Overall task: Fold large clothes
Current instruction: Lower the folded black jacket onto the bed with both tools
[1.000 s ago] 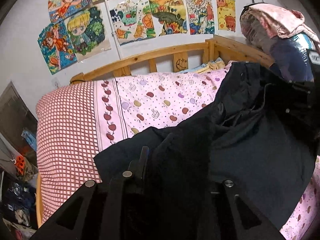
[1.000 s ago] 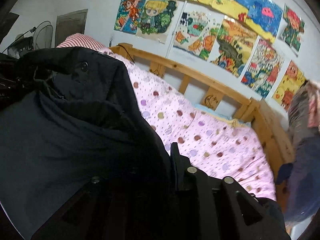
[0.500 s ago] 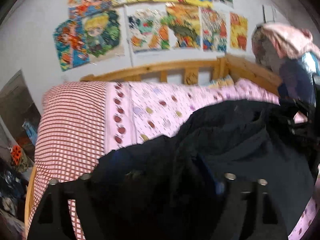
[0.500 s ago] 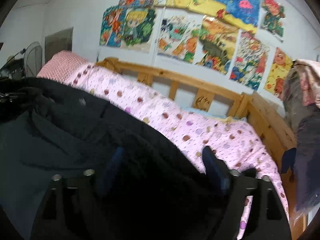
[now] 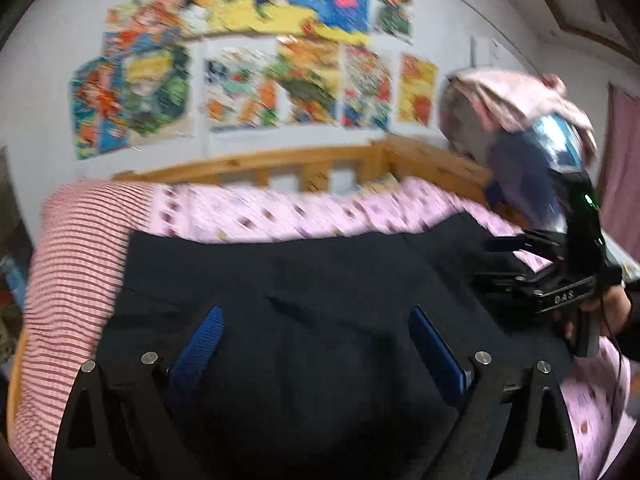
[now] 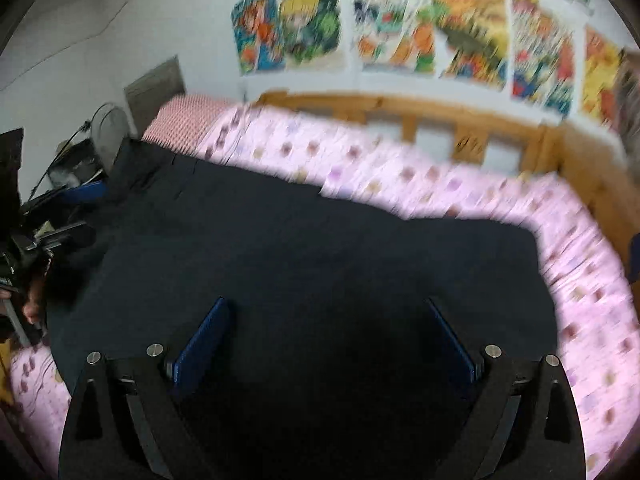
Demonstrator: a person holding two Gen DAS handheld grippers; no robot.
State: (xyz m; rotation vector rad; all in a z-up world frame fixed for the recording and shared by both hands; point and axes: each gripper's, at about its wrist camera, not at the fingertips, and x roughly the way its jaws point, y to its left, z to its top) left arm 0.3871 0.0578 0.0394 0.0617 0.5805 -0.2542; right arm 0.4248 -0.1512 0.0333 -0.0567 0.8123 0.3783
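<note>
The dark garment [image 5: 320,280] is now seen lying spread flat on the bed [image 5: 280,216], covering most of the pink dotted sheet [image 6: 440,184], with its far edge running roughly parallel to the wooden bed rail [image 6: 400,108]. A second ago it was held up bunched between both grippers, draped in heavy folds; half a second ago it was being lowered. It has since been let go.

The left gripper [image 5: 316,344] is shown with its blue pads [image 5: 200,340] set wide apart and nothing between them. The right gripper [image 6: 324,340] is likewise spread wide and empty; in the left wrist view it is also seen from the side [image 5: 532,276], held in a hand [image 5: 612,308] just above the garment's right edge. Both views are smeared by motion blur, so fine creases in the cloth cannot be made out.

From this it is judged that the laying-out step is complete and that folding proper has not yet begun. An edge or a sleeve would next have to be picked up and carried across. Whether the sleeves lie straight cannot be told from these views. Thick, padded cloth is likely to spring back, so a fold may need to be pressed down.
</note>
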